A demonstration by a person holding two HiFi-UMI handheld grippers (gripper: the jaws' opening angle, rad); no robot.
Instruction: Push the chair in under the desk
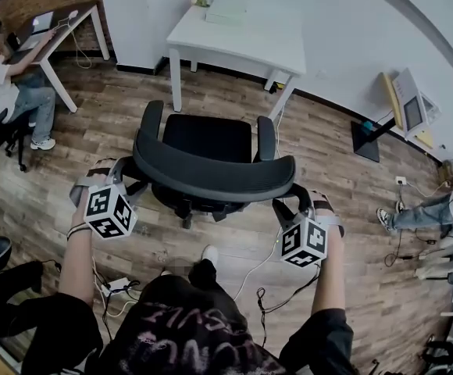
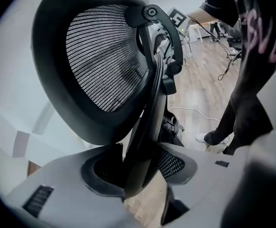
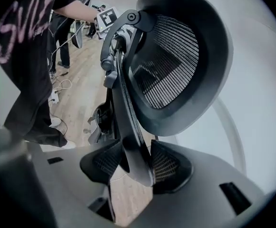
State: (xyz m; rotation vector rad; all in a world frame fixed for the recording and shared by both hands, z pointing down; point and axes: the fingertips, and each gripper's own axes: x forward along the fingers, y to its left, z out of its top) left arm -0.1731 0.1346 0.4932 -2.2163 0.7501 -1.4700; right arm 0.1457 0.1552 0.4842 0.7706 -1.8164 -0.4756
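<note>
1. We stand behind the black chair (image 1: pixel 207 139), which sits on the wood floor (image 1: pixel 94 116) with its seat turned towards the white desk (image 1: pixel 242 41). The seat is near the desk's front legs and not yet in under the top.
2. The left gripper (image 1: pixel 122 172) meets the left end of the chair's curved backrest (image 1: pixel 211 180). The left gripper view shows its jaws clamped on the dark edge of the backrest frame, a pad (image 2: pixel 173 164) pressing from each side (the mesh panel rises above them).
3. The right gripper (image 1: pixel 293 196) takes the opposite end of the backrest. In the right gripper view its jaws stand fairly narrow and grip the frame edge, which sits squeezed between the textured pads (image 3: pixel 167 166).
4. Both grippers are at about the same height on the backrest, one at each end of it, with our forearms reaching forward on either side. Each gripper's marker cube faces up towards the head camera.
5. A white shoe (image 1: pixel 209 253) shows just behind the chair's base, and black cables (image 1: pixel 277 299) trail across the floor at our feet.
6. At the upper left, well away from the chair, a person (image 1: pixel 4 84) sits at a second desk (image 1: pixel 62 30) against a brick wall.
</note>
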